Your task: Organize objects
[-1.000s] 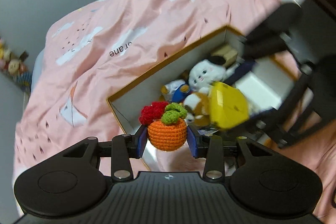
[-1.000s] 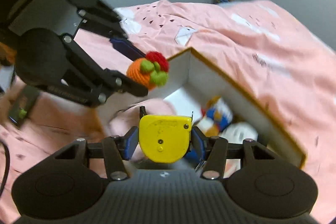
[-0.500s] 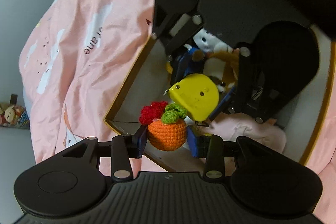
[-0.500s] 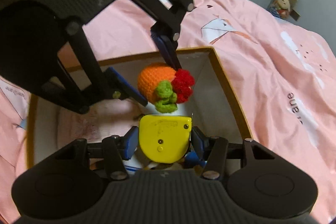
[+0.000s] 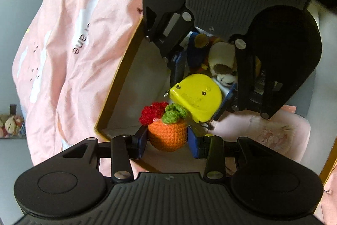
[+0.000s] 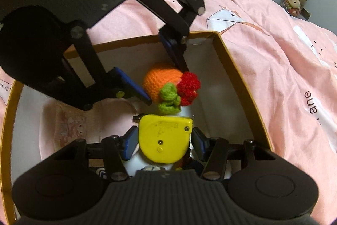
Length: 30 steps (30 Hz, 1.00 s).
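left gripper point(image 5: 167, 139): we clamp the crochet orange point(image 5: 167, 134), jaws half closed, hanging over the box point(image 6: 227, 52) for a drop.
right gripper point(image 6: 164, 139): we pinch the yellow tape measure point(image 6: 165, 138), also above the box.
box contents: plush toys point(image 5: 221, 69), pink pouch point(image 5: 273, 132).
hidden: box floor mostly blocked, free spot probably near the corner.

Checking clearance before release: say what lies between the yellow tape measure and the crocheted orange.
Nothing: in the right wrist view the tape measure sits just below the crocheted orange, no object between them.
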Each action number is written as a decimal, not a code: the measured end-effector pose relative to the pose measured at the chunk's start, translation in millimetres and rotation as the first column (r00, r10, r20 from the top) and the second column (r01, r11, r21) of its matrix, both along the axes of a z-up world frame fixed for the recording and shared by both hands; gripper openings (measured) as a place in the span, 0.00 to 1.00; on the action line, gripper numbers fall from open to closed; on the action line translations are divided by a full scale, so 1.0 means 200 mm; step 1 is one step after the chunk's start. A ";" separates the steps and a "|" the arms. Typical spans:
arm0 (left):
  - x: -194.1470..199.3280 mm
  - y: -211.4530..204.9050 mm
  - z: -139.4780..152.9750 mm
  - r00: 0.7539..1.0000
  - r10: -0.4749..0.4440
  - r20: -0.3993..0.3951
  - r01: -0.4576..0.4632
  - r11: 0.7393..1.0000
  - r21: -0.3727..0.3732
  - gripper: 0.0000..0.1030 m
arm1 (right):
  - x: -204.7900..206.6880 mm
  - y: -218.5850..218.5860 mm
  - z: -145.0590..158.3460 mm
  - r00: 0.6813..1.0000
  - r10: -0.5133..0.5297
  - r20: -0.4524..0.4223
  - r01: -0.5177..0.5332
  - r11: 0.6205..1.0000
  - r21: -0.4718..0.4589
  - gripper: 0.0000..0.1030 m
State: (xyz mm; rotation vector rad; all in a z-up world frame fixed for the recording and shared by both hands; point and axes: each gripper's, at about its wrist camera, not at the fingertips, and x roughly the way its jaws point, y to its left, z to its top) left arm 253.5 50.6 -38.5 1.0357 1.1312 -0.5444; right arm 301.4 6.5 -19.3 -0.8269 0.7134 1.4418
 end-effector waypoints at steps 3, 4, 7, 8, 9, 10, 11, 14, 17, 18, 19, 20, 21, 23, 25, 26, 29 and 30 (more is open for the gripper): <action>-0.01 -0.01 -0.03 1.000 -0.024 -0.009 0.025 0.999 0.034 0.46 | 0.00 -0.03 0.02 1.000 -0.013 -0.003 0.013 1.000 0.007 0.56; -0.02 -0.01 -0.05 0.999 -0.032 -0.006 0.033 0.998 0.046 0.48 | 0.00 -0.04 0.03 1.000 -0.015 0.001 0.015 1.000 0.010 0.56; -0.01 -0.01 -0.07 1.000 -0.021 -0.012 0.021 0.998 0.052 0.49 | -0.01 -0.06 0.05 1.000 -0.020 0.013 0.020 1.000 0.013 0.57; -0.01 -0.01 -0.07 1.000 -0.014 -0.017 0.014 0.999 0.049 0.49 | -0.02 -0.07 0.05 1.000 -0.024 0.019 0.024 1.000 0.012 0.57; -0.01 -0.01 -0.08 1.000 -0.009 -0.019 0.010 0.999 0.048 0.49 | -0.02 -0.08 0.06 0.999 -0.028 0.022 0.028 1.000 0.014 0.57; -0.01 0.00 -0.08 1.000 -0.006 -0.022 0.007 0.999 0.049 0.49 | -0.02 -0.09 0.06 0.999 -0.032 0.022 0.032 0.999 0.016 0.57; -0.01 0.00 -0.08 1.000 -0.005 -0.025 0.007 0.999 0.052 0.49 | -0.02 -0.10 0.07 0.999 -0.040 0.020 0.039 0.999 0.020 0.57; -0.01 0.00 -0.08 1.000 0.000 -0.027 0.002 0.999 0.050 0.53 | 0.00 -0.09 0.10 0.998 -0.068 0.013 0.067 0.997 0.033 0.57; -0.03 0.00 -0.04 1.000 -0.001 -0.017 0.001 0.999 0.035 0.60 | -0.01 -0.10 0.13 0.995 -0.098 0.004 0.098 0.994 0.045 0.57; -0.04 0.00 -0.02 1.000 0.005 -0.011 -0.004 1.000 0.026 0.60 | 0.00 -0.12 0.14 0.994 -0.108 0.007 0.108 0.993 0.051 0.58; -0.05 0.01 0.00 1.000 0.015 -0.003 -0.015 1.000 0.015 0.60 | -0.02 -0.19 0.15 0.993 -0.121 0.011 0.121 0.991 0.056 0.58; -0.06 0.01 0.02 1.000 0.029 0.010 -0.029 1.000 -0.001 0.60 | -0.03 -0.20 0.17 0.990 -0.139 0.014 0.137 0.989 0.061 0.58; -0.07 0.01 0.05 0.999 0.045 0.026 -0.044 0.999 -0.020 0.60 | -0.01 -0.21 0.16 0.988 -0.155 0.015 0.154 0.986 0.063 0.58; -0.10 0.02 0.11 0.994 0.095 0.062 -0.091 0.994 -0.066 0.60 | -0.02 -0.25 0.20 0.976 -0.215 0.023 0.213 0.975 0.056 0.59; -0.15 0.02 0.18 0.986 0.138 0.095 -0.127 0.985 -0.114 0.60 | -0.02 -0.22 0.24 0.960 -0.279 0.031 0.277 0.960 0.043 0.59; -0.18 0.01 0.22 0.980 0.161 0.119 -0.144 0.980 -0.139 0.60 | -0.05 -0.25 0.26 0.952 -0.305 0.031 0.303 0.952 0.039 0.59; -0.18 -0.07 0.36 0.952 0.247 0.183 -0.205 0.953 -0.221 0.61 | -0.09 -0.30 0.35 0.921 -0.390 0.012 0.389 0.920 0.047 0.59; -0.19 -0.09 0.41 0.938 0.283 0.201 -0.229 0.940 -0.254 0.62 | -0.12 -0.33 0.38 0.908 -0.419 0.000 0.419 0.907 0.052 0.61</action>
